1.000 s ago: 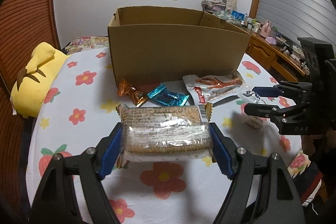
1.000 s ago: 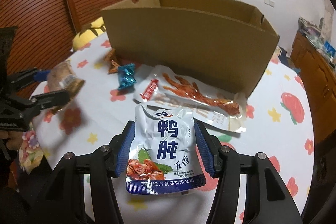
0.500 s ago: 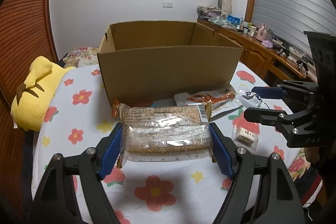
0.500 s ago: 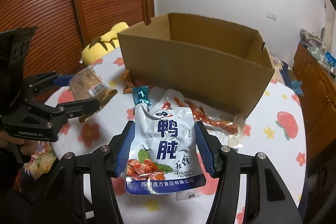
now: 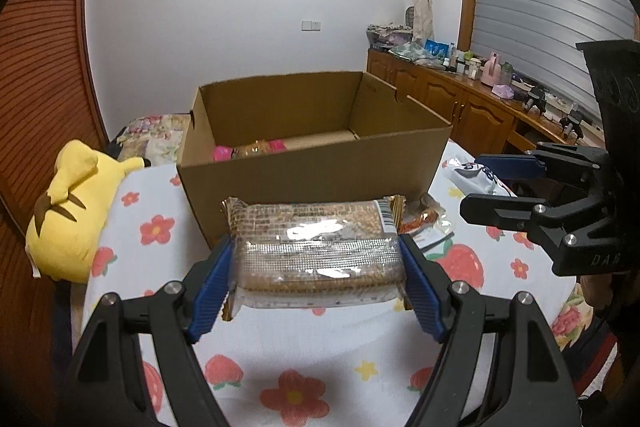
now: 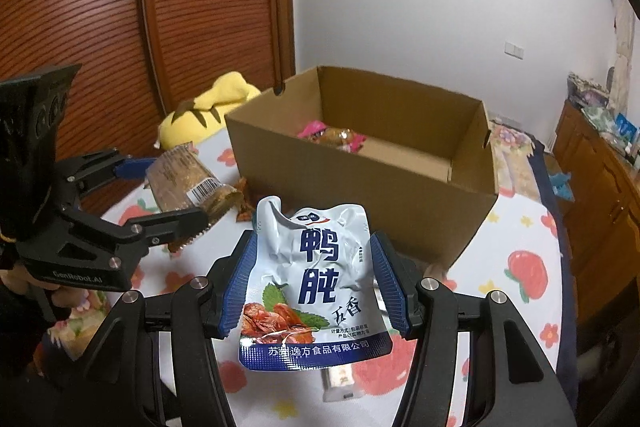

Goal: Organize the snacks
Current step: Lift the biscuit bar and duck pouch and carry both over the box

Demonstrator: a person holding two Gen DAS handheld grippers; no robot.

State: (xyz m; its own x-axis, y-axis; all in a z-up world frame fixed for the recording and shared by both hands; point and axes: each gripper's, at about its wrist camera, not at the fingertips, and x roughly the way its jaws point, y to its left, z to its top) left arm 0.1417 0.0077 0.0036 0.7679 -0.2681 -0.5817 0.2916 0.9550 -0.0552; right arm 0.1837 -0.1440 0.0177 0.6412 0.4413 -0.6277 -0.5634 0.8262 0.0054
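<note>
The cracker pack (image 5: 318, 255) is up off the bench, clamped crosswise in the left gripper (image 5: 316, 267), its long axis running pad to pad, and the cardboard box (image 5: 316, 163) lies straight ahead of it with the near wall's rim just above the pack's top edge in this view. So the coming move looks like a lift forward and over that wall. Over on the right, the right gripper (image 6: 312, 287) is closed on the blue-and-white pouch (image 6: 312, 279), held upright with the sealed edge toward the camera; the box (image 6: 360, 179) sits ahead and slightly right of it, its open top in plain sight. Both loads are near the box; I can't call which is nearer. Inside the box, pink wrappers (image 6: 316, 129) and a brownish packet (image 6: 340, 137) sit toward the far left corner, and the rest of the floor shows bare cardboard. On the flowered bench (image 5: 320, 347), a clear orange-printed pack (image 5: 424, 219) lies against the box's near right corner and a small white bar (image 6: 340, 379) lies under the pouch. A yellow plush (image 5: 72, 211) sits off to the left.
</note>
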